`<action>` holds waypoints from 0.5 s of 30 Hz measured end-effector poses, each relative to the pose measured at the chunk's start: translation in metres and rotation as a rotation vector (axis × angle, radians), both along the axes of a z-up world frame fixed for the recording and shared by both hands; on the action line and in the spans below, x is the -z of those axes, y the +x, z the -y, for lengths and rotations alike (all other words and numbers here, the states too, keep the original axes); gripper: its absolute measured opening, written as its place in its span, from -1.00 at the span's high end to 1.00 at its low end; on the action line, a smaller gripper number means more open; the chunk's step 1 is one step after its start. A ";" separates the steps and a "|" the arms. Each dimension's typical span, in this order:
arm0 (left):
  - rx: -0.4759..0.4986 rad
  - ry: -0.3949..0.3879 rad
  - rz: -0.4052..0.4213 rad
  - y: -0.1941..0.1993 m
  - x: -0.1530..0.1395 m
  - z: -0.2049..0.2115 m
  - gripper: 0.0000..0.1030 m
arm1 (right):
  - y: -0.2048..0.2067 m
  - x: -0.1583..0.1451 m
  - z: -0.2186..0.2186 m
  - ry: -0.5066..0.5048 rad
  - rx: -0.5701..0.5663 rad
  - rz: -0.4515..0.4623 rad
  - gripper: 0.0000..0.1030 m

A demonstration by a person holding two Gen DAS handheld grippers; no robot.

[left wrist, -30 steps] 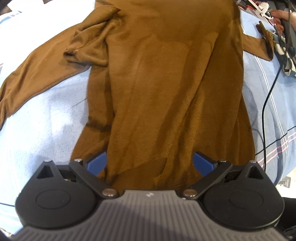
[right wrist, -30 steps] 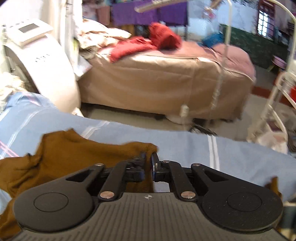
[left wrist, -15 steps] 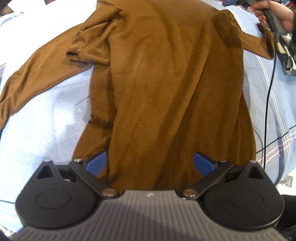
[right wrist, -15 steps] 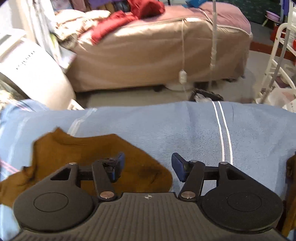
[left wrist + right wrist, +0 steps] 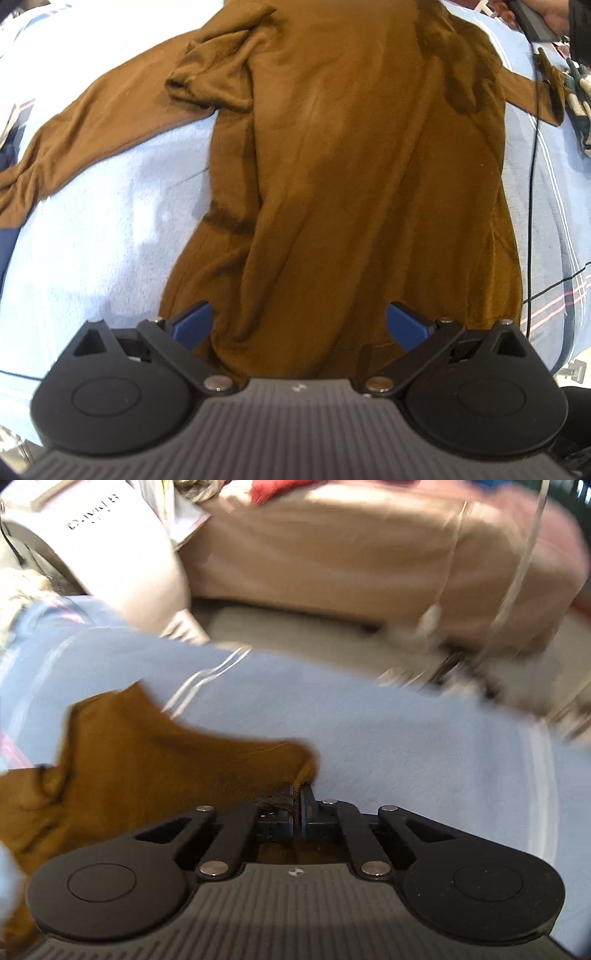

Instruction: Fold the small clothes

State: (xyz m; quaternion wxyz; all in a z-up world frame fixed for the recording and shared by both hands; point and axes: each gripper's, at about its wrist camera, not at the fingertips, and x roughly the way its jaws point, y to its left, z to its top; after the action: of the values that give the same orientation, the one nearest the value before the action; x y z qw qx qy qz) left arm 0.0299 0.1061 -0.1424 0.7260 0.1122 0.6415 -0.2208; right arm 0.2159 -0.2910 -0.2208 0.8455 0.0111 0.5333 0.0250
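Note:
A brown long-sleeved shirt (image 5: 351, 166) lies spread on a light blue blanket (image 5: 92, 240), one sleeve (image 5: 85, 122) stretched out to the left and some cloth bunched near its shoulder. My left gripper (image 5: 299, 325) is open and empty, its blue pads straddling the shirt's near hem. In the right wrist view my right gripper (image 5: 298, 805) is shut on an edge of the brown shirt (image 5: 147, 760), which trails off to the left over the blue blanket (image 5: 406, 757). The right view is blurred by motion.
A black cable (image 5: 532, 192) runs down the blanket right of the shirt, next to patterned cloth (image 5: 580, 96) at the right edge. Beyond the blanket in the right view stand a tan-covered bed (image 5: 351, 554) and a white appliance (image 5: 122, 546).
My right gripper opened half a second ago and has now shut again on the shirt's edge, while swinging. The left gripper stayed open over the hem; the shirt's far side settled flatter.

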 end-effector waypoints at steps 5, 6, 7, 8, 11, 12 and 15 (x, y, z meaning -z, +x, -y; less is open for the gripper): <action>-0.014 -0.008 0.012 0.002 0.001 0.002 -0.99 | 0.000 -0.026 0.014 -0.228 0.091 0.111 0.99; -0.014 -0.006 0.018 0.003 0.001 0.003 -0.99 | -0.002 -0.028 0.015 -0.192 0.071 0.110 0.89; -0.016 -0.008 0.022 0.003 0.001 0.003 -0.99 | -0.006 -0.030 0.016 -0.130 0.057 0.109 0.76; -0.021 -0.011 0.026 0.005 0.001 0.003 -0.99 | -0.010 -0.031 0.016 -0.060 0.050 0.110 0.47; -0.030 -0.015 0.023 0.008 0.003 0.003 -0.99 | -0.024 -0.030 0.004 0.038 0.004 0.126 -0.74; -0.030 -0.015 0.022 0.008 0.004 0.003 -0.99 | -0.026 -0.026 -0.003 0.026 -0.011 0.116 -0.91; -0.026 -0.016 0.036 0.008 0.002 0.002 -0.99 | -0.028 -0.008 -0.019 0.042 -0.054 0.047 -0.50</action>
State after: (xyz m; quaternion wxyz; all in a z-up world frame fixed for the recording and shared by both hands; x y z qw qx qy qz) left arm 0.0381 0.1039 -0.1448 0.7411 0.1019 0.6280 -0.2145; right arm 0.1877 -0.2720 -0.2130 0.8563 0.0139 0.5129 0.0591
